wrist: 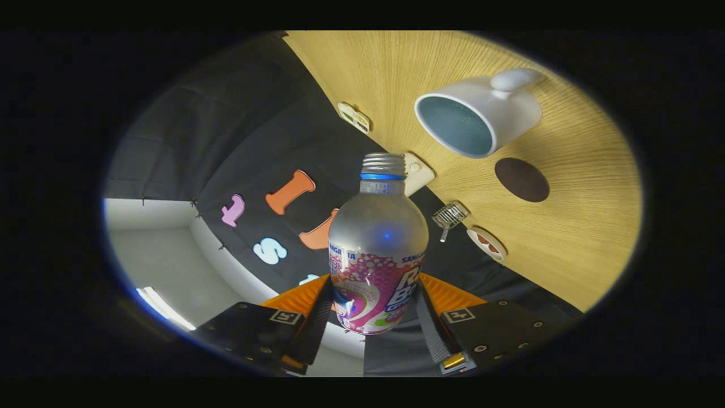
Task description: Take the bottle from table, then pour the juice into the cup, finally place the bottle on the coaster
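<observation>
My gripper [375, 303] is shut on a clear bottle [376, 249] with a pink label, both fingers pressing its lower body. The bottle's threaded neck [383, 167] is uncapped and points away from the fingers. The whole view is rolled hard over, so the wooden table [578, 238] stands slanted on the right. A white cup [478, 116] with a pale blue inside and a handle sits on that table, beyond the bottle's mouth and to its right. A dark round coaster [521, 179] lies on the wood just beside the cup.
Along the table's edge are a small white piece [354, 117], a white block [418, 171] behind the bottle neck, a tiny wire basket [450, 216] and a small round dish [486, 243]. Black cloth wall [238, 141] hangs behind; a white ceiling with a light strip [164, 309] is at lower left.
</observation>
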Demonstrator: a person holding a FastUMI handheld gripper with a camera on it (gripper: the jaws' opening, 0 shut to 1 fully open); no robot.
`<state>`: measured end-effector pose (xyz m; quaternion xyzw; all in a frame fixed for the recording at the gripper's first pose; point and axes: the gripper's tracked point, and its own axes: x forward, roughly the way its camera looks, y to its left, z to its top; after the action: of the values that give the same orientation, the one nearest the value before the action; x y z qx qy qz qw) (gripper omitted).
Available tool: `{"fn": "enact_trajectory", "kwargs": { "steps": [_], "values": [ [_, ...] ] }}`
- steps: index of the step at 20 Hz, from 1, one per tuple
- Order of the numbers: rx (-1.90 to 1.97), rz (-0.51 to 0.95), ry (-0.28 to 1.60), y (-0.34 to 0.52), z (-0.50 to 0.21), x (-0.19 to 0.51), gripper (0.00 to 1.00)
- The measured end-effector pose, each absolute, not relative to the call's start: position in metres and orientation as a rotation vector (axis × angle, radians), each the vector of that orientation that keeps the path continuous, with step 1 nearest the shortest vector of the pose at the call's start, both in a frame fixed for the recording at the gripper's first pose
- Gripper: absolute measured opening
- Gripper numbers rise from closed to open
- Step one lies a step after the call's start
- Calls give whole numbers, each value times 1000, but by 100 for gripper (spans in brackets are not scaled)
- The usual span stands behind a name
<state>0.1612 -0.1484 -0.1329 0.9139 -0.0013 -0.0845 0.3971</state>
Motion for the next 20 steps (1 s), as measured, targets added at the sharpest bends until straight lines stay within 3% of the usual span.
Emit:
{"fn": "enact_trajectory", "kwargs": {
  "steps": [8, 15, 20],
  "values": [
    [2111, -302, 148, -128, -167, 158, 75],
    [1663, -337, 338, -103, -196, 149, 75],
    [1319, -322, 346, -116, -192, 142, 75]
  ]
}}
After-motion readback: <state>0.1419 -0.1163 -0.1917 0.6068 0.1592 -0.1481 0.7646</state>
